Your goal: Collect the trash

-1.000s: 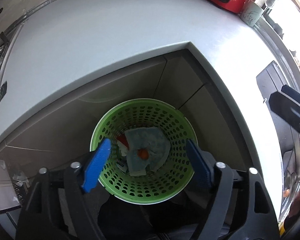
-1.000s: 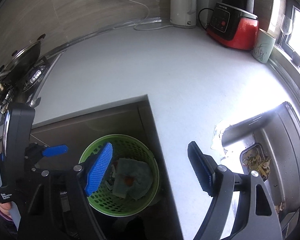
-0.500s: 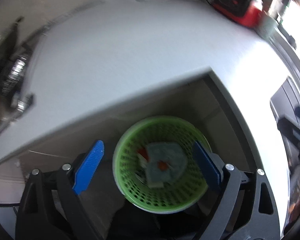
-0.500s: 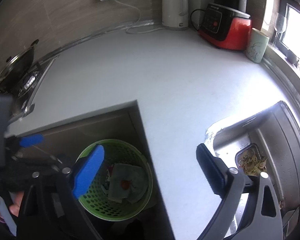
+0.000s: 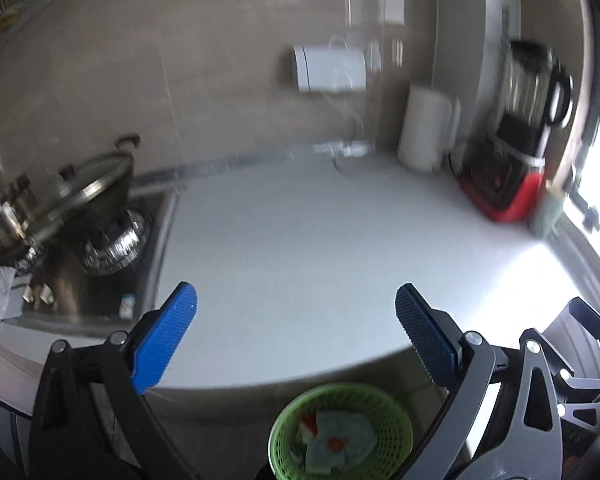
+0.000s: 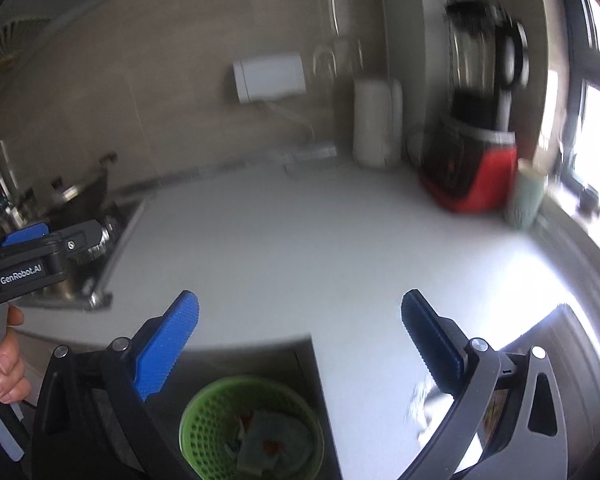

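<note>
A green perforated basket [image 5: 396, 432] stands on the floor in the counter's corner, low in the left wrist view. It holds crumpled pale paper with red and orange bits [image 5: 332, 440]. It also shows in the right wrist view [image 6: 208, 428]. My left gripper [image 5: 296, 336] is open and empty, raised above the white counter [image 5: 300, 240]. My right gripper [image 6: 300, 340] is open and empty, also above the counter. The left gripper's body [image 6: 32, 260] shows at the left of the right wrist view.
A red and black blender [image 5: 512, 176], a white kettle [image 5: 424, 136] and a pale cup [image 6: 526, 200] stand at the counter's back right. A stove with a lidded pan [image 5: 80, 192] is at the left. A sink [image 6: 540, 360] is at the right.
Both grippers have tilted up and pulled back from the basket. The views now face the counter and back wall, with the basket low in the frames. Both stay open and empty.
</note>
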Demonstrator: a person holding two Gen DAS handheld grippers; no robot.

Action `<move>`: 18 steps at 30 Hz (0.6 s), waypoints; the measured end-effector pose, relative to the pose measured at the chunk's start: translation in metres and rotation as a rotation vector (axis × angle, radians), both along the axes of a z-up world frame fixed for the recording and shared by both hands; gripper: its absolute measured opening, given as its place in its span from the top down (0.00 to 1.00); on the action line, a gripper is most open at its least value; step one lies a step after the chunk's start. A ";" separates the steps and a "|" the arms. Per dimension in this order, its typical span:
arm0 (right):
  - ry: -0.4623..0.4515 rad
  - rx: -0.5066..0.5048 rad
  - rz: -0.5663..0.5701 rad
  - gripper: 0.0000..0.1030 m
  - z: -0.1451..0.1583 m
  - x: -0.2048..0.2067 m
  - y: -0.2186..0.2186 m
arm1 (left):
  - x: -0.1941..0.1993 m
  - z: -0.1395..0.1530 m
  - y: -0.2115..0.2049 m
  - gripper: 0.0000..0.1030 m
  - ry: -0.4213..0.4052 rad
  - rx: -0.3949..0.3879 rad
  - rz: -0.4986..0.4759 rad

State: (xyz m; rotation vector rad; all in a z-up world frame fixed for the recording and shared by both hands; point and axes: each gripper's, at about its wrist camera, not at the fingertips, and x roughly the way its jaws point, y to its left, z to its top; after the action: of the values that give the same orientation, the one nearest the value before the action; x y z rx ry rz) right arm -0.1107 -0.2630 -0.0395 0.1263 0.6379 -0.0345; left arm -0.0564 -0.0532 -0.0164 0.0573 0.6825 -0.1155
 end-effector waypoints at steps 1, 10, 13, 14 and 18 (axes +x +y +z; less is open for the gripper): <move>-0.034 -0.010 0.009 0.02 0.013 0.000 0.001 | -0.001 0.010 -0.001 0.08 -0.020 0.002 0.009; -0.274 -0.044 0.095 0.02 0.107 -0.006 0.016 | -0.014 0.095 0.014 0.07 -0.180 0.000 0.186; -0.332 -0.035 0.129 0.02 0.130 -0.009 0.023 | -0.018 0.116 0.022 0.07 -0.211 -0.006 0.232; -0.347 -0.028 0.139 0.02 0.137 -0.012 0.025 | -0.020 0.123 0.025 0.07 -0.223 -0.008 0.250; -0.398 -0.010 0.181 0.02 0.155 -0.018 0.033 | -0.030 0.136 0.035 0.08 -0.260 -0.017 0.296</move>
State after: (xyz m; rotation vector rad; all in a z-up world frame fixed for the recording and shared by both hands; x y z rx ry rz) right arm -0.1284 -0.2298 0.1153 0.0628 0.2495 0.1591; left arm -0.0863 -0.0181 0.1200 -0.0453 0.4243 0.1686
